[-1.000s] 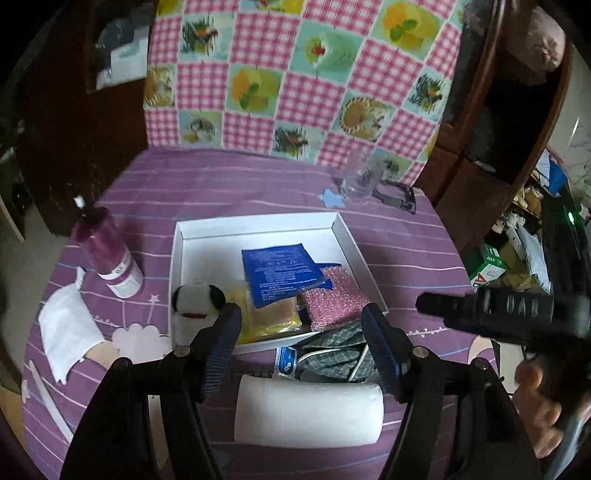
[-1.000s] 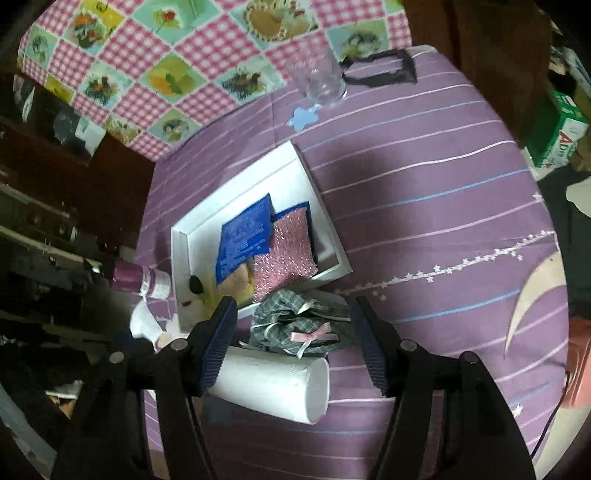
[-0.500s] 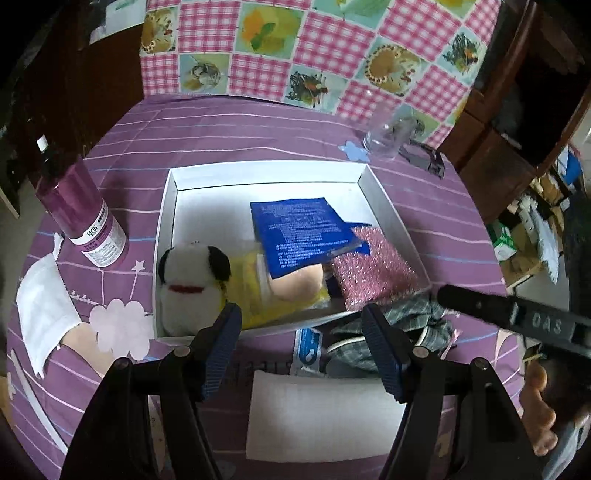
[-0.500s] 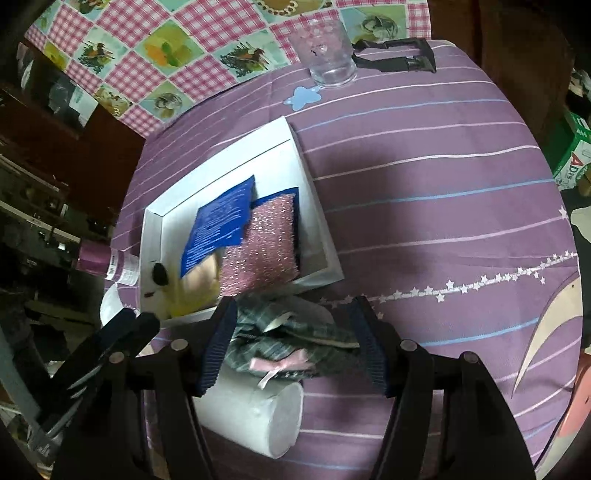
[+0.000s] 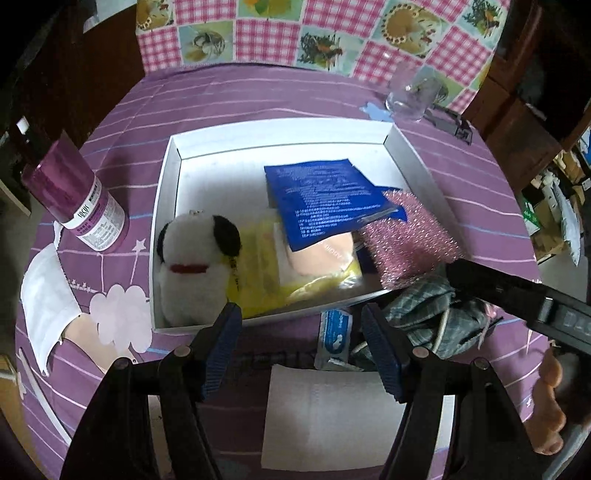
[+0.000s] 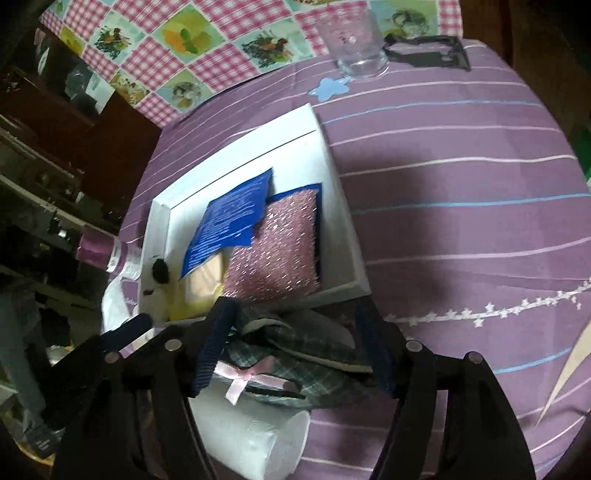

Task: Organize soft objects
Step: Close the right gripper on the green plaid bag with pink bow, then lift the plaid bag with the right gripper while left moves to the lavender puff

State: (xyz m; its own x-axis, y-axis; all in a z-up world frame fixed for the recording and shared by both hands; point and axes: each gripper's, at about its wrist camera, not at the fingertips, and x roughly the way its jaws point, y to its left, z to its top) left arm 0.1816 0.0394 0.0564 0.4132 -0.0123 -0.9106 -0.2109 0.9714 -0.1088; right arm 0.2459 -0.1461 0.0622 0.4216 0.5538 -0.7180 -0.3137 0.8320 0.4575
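Observation:
A white box (image 5: 280,127) on the purple cloth holds a black-and-white plush dog (image 5: 192,273), a yellow packet (image 5: 258,266), a blue sachet (image 5: 321,199) and a pink glittery sponge (image 5: 406,240). In front of the box lie a plaid fabric pouch (image 6: 295,354) with a pink bow, a small blue-and-white packet (image 5: 334,338) and a white paper roll (image 5: 343,406). My left gripper (image 5: 301,343) hangs open above the roll's far edge, with nothing pressed between its pads. My right gripper (image 6: 295,343) straddles the plaid pouch; its jaws are opening and the pads stand off the fabric.
A purple bottle (image 5: 81,199) and a white tissue (image 5: 44,306) lie left of the box. A clear glass (image 6: 354,40) and a black frame (image 6: 424,50) sit at the far side. A chequered cloth (image 5: 295,33) hangs behind. Dark cabinets flank the table.
Both grippers have sunk toward the table. The left one now looks more steeply down at the box and roll. The right one has come down around the plaid pouch.

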